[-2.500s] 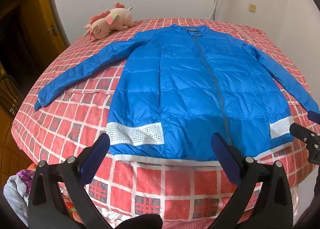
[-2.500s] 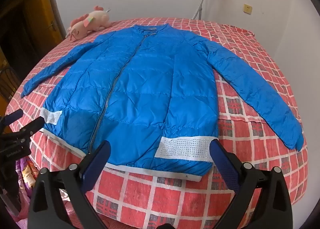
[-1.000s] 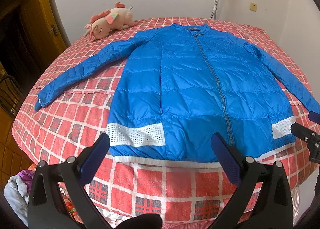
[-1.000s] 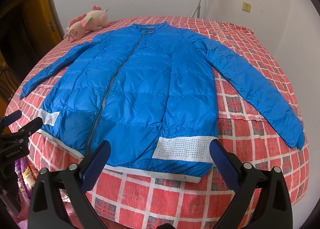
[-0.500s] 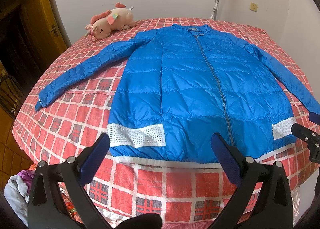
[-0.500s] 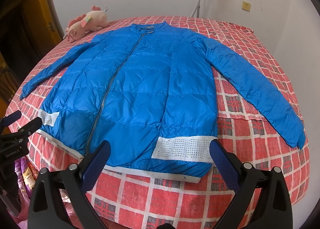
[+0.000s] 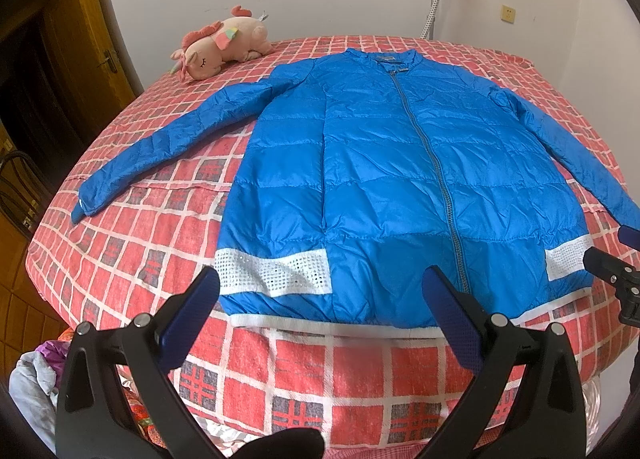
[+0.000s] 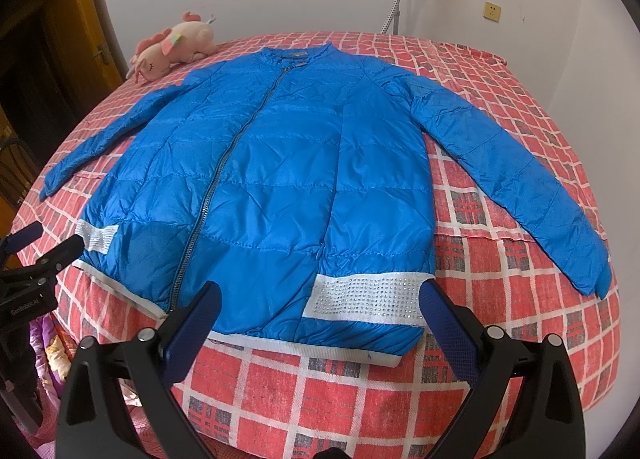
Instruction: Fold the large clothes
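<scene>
A large blue quilted jacket point(image 7: 400, 187) lies flat and zipped on the bed, front up, collar at the far side, both sleeves spread outward; it also fills the right wrist view point(image 8: 280, 187). White mesh bands run along its hem. My left gripper point(image 7: 324, 299) is open and empty, hovering over the hem's left part. My right gripper point(image 8: 316, 311) is open and empty, over the hem's right part. The right gripper's tip shows at the left wrist view's right edge point(image 7: 612, 271), and the left gripper shows at the right wrist view's left edge point(image 8: 32, 259).
The bed has a red checked cover point(image 7: 132, 243). A pink unicorn plush point(image 7: 220, 45) lies at the far left corner. A wooden door point(image 7: 80, 59) stands left of the bed. Crumpled clothes point(image 7: 28, 379) lie on the floor at lower left. White walls stand behind and to the right.
Both views have crept slightly forward and down toward the hem. The jacket has not moved and both grippers have stayed open.
</scene>
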Action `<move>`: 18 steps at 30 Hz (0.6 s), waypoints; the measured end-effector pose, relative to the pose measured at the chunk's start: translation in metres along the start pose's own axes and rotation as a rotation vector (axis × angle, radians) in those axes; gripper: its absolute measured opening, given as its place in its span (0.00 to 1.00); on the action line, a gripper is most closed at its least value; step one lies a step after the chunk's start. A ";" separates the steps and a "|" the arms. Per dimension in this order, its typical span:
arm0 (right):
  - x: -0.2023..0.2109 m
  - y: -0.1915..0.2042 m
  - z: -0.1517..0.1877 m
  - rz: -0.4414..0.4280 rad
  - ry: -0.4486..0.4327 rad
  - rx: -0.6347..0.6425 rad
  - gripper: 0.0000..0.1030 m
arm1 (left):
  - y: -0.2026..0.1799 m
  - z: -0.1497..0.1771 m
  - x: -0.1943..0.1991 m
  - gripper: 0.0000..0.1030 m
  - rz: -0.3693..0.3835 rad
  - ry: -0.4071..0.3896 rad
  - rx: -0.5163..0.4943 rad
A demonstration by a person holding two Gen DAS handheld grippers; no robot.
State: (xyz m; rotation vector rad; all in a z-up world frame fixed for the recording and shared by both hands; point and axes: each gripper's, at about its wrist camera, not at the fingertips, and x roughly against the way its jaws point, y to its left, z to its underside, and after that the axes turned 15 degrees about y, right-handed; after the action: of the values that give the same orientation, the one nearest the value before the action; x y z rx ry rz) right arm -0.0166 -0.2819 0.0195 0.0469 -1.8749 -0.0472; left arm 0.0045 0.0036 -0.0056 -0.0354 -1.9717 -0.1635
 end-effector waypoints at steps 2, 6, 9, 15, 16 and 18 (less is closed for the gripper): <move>0.001 0.000 0.000 0.000 0.000 0.000 0.96 | 0.003 -0.002 0.001 0.97 0.001 0.000 0.000; 0.000 0.000 0.000 -0.001 0.000 -0.001 0.96 | 0.002 -0.003 0.004 0.97 -0.001 -0.002 0.000; 0.001 0.000 -0.001 -0.001 0.000 -0.001 0.96 | 0.002 -0.003 0.004 0.97 -0.002 -0.002 0.001; -0.003 -0.001 0.001 -0.001 -0.003 -0.003 0.96 | 0.000 -0.005 0.004 0.97 -0.008 -0.003 -0.004; -0.004 -0.002 0.001 -0.002 -0.005 -0.004 0.96 | -0.002 -0.006 0.005 0.97 -0.009 -0.003 -0.006; -0.006 -0.004 0.001 -0.003 -0.009 -0.006 0.96 | -0.003 -0.009 0.003 0.97 -0.011 -0.002 -0.009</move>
State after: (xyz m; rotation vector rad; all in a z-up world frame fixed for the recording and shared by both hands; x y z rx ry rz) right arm -0.0162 -0.2852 0.0134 0.0458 -1.8837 -0.0549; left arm 0.0107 -0.0011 0.0005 -0.0312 -1.9736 -0.1796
